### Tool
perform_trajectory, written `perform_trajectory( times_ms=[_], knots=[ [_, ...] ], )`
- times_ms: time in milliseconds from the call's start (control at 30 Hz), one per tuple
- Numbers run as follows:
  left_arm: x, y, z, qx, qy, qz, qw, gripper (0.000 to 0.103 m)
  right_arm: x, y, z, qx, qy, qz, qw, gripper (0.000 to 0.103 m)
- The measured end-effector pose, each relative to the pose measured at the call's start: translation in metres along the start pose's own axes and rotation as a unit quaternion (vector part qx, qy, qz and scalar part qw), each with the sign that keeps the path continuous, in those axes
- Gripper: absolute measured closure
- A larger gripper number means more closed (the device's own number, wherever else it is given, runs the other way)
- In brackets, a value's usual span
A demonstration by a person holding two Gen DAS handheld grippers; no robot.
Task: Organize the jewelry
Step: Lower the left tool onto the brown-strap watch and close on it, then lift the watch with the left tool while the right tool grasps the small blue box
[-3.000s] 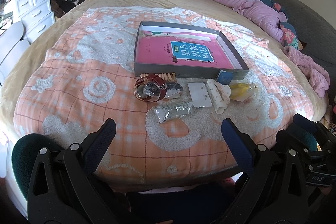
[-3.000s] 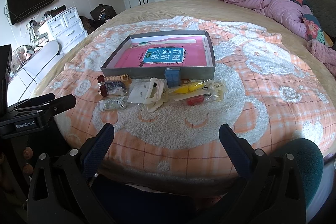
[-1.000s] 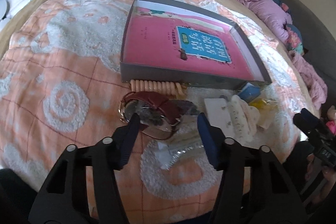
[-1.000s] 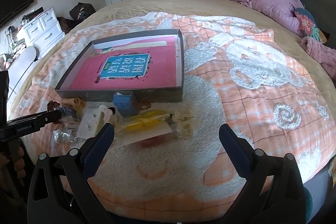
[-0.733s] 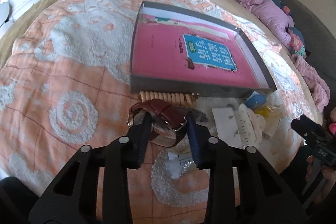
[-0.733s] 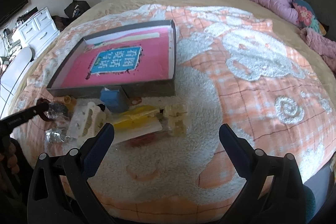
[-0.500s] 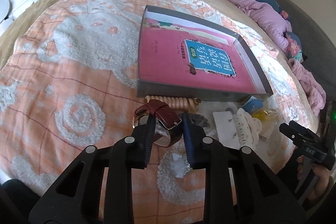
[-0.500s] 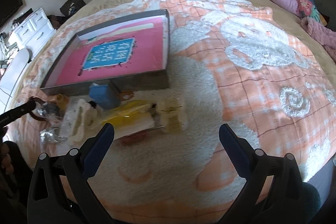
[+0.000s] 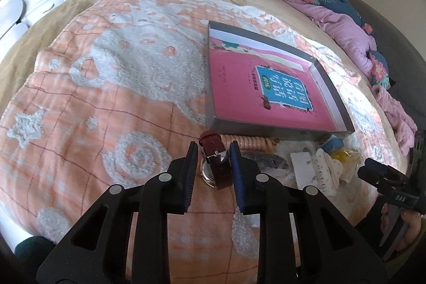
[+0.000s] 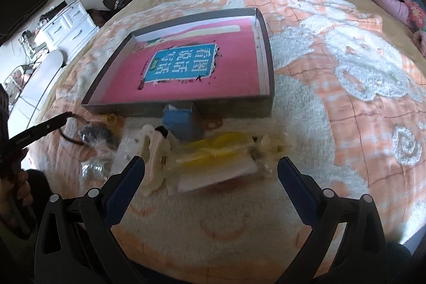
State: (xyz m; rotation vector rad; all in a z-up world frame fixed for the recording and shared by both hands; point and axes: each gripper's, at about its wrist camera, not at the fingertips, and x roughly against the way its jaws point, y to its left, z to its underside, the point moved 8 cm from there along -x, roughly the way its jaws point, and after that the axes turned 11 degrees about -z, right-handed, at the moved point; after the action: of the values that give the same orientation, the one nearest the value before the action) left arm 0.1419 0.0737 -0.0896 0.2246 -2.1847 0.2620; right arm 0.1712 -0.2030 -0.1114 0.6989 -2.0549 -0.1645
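Two tools logged. Left tool (image 9: 211,151) — pinching watch (image 9: 214,160) by its brown strap, on bed beside tray (image 9: 269,128). Right tool (image 10: 210,175) — spread wide, hovering near clips (image 10: 157,153). Step judged: pickup of watch. Next: lift clear, carry over tray wall, set inside.

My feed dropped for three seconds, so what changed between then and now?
The left gripper moved in toward the pile, narrowed from wide open and closed on the watch strap. The right gripper stayed open, moving nearer the yellow packet. The tray and book stayed put.
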Motion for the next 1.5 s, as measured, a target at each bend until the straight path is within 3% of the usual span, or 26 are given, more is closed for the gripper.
perform_trajectory(
  times_ms=[167,233,467,500,533,733,867,1000,1067,1167,1233,1300,1367,1500],
  knots=[
    [-0.004,0.006,0.0,0.006,0.003,-0.001,1.0,0.086,-0.015,0.004,-0.016,0.013,-0.001,0.003,1.0,0.004],
    [-0.005,0.007,0.0,0.006,0.004,0.0,1.0,0.086,-0.023,0.005,-0.019,0.01,0.002,-0.002,1.0,0.012],
    [-0.007,0.012,-0.004,0.009,0.001,0.002,1.0,0.086,-0.028,0.009,-0.033,0.041,-0.018,0.044,0.998,0.028],
    [-0.007,0.013,-0.004,0.01,0.001,0.003,0.9999,0.086,-0.026,0.008,-0.034,0.043,-0.023,0.052,0.997,0.037],
    [-0.006,0.013,-0.005,0.012,0.0,0.006,0.9999,0.086,-0.023,0.007,-0.036,0.042,-0.029,0.048,0.998,0.039],
    [0.001,0.014,-0.01,0.012,-0.013,0.013,0.9998,0.092,-0.029,-0.01,-0.019,-0.026,-0.002,0.011,1.0,0.036],
    [0.002,0.011,-0.01,0.01,-0.013,0.018,0.9997,0.092,-0.019,-0.01,-0.011,-0.036,-0.013,0.019,0.999,0.034],
    [0.003,0.009,-0.009,0.008,-0.013,0.022,0.9997,0.092,-0.013,0.004,-0.019,-0.005,-0.028,0.015,0.999,0.034],
    [0.004,0.009,-0.009,0.009,-0.013,0.023,0.9996,0.092,-0.017,0.015,-0.021,0.006,-0.02,-0.004,1.0,0.034],
    [0.006,0.007,-0.01,0.006,-0.015,0.025,0.9995,0.094,-0.031,0.023,-0.021,0.027,-0.002,0.002,1.0,0.034],
    [0.008,0.005,-0.011,0.004,-0.017,0.028,0.9995,0.094,-0.042,0.023,-0.02,0.028,0.008,0.004,1.0,0.042],
    [0.011,0.004,-0.013,0.003,-0.019,0.029,0.9994,0.094,-0.053,0.021,-0.017,0.02,0.019,-0.008,1.0,0.058],
    [0.012,0.004,-0.015,0.005,-0.02,0.032,0.9993,0.096,-0.057,0.022,-0.018,0.031,0.014,-0.01,0.999,0.068],
    [0.013,0.005,-0.017,0.008,-0.021,0.032,0.9992,0.096,-0.054,0.024,-0.018,0.041,0.008,-0.022,0.999,0.071]
  ],
)
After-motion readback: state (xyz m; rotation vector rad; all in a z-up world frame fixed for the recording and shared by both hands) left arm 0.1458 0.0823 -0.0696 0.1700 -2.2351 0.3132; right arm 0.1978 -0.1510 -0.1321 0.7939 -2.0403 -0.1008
